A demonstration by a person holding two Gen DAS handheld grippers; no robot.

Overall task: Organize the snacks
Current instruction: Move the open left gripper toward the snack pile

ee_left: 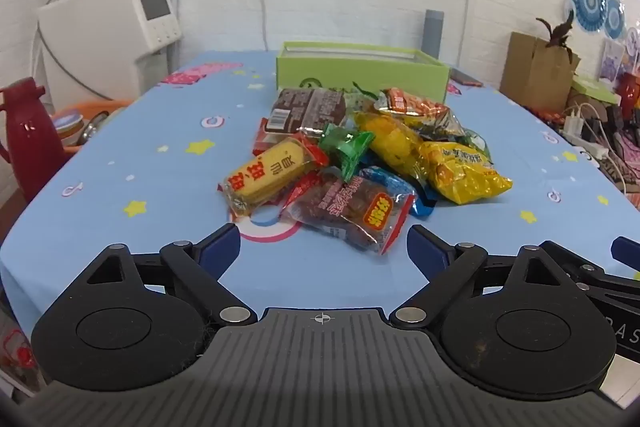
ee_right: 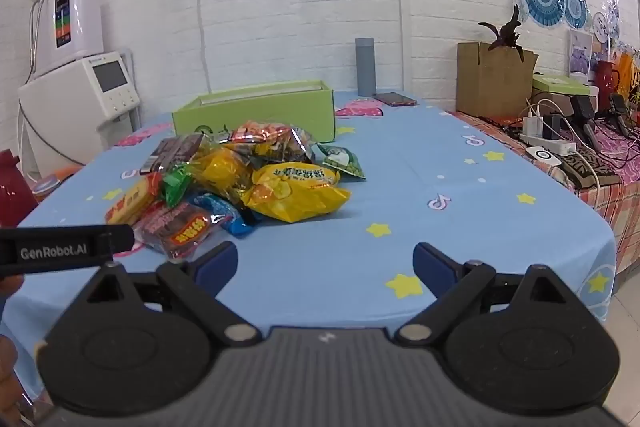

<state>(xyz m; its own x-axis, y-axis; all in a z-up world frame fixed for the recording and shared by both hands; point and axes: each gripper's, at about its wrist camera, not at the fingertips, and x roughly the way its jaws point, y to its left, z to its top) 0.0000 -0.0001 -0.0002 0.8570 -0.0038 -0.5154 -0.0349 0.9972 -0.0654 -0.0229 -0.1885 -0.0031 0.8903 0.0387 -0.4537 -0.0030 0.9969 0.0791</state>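
Note:
A heap of snack packets (ee_left: 360, 155) (ee_right: 240, 183) lies mid-table on the blue star-print cloth. It includes a yellow chips bag (ee_left: 464, 171) (ee_right: 298, 193), a yellow biscuit pack (ee_left: 268, 175), a clear pack of dark dried fruit (ee_left: 352, 215) (ee_right: 178, 229) and a brown packet (ee_left: 308, 109). Behind the heap stands an open green box (ee_left: 360, 73) (ee_right: 256, 111). My left gripper (ee_left: 324, 247) hovers open just short of the dried-fruit pack, nothing between its fingers. My right gripper (ee_right: 325, 265) is open over bare cloth to the right of the heap.
A grey cylinder (ee_right: 365, 67) and a phone (ee_right: 396, 99) sit behind the box. A side table at right carries a cardboard box (ee_right: 494, 79), a power strip (ee_right: 548, 145) and cables. White appliances (ee_left: 108, 27) and a red jug (ee_left: 28, 135) stand to the left.

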